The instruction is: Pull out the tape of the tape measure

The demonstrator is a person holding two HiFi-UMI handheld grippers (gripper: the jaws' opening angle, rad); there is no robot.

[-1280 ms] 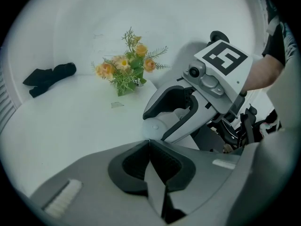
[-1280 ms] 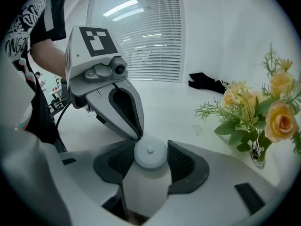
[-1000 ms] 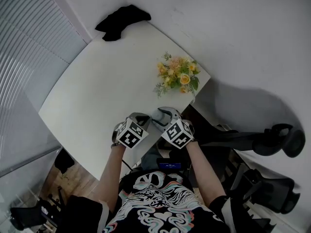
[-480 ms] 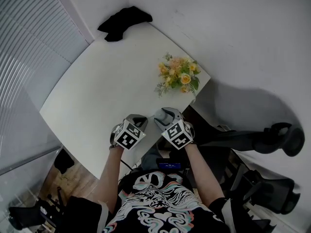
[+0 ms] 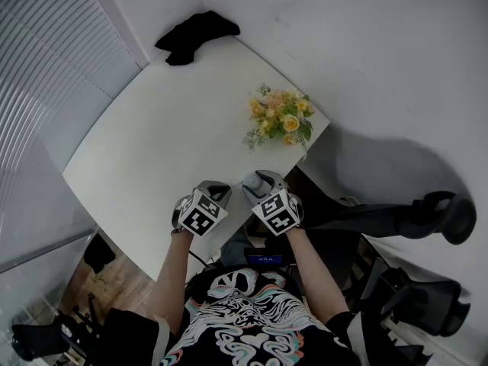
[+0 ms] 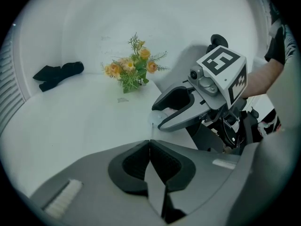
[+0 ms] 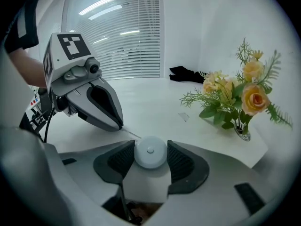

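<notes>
A small round white tape measure [image 7: 150,152] sits between the jaws of my right gripper [image 7: 150,146], which is shut on its sides. A thin line of tape [image 7: 128,133] runs from it to the tip of my left gripper [image 7: 115,124]. In the left gripper view that gripper [image 6: 150,143] is shut, with the narrow tape pinched between its pads. The right gripper [image 6: 158,121] shows there close ahead, the pale case in its jaws. In the head view both grippers, left [image 5: 216,191] and right [image 5: 259,181], hover side by side over the near corner of the white table [image 5: 152,143].
A vase of yellow and orange flowers [image 5: 280,120] stands near the table's right edge. A black cloth [image 5: 194,33] lies at the far corner. Black office chairs [image 5: 427,219] stand to the right of the table, and window blinds run along the left.
The left gripper has shifted slightly left, away from the right one. The right gripper's marker cube has rolled a little. Both grips are unchanged.
</notes>
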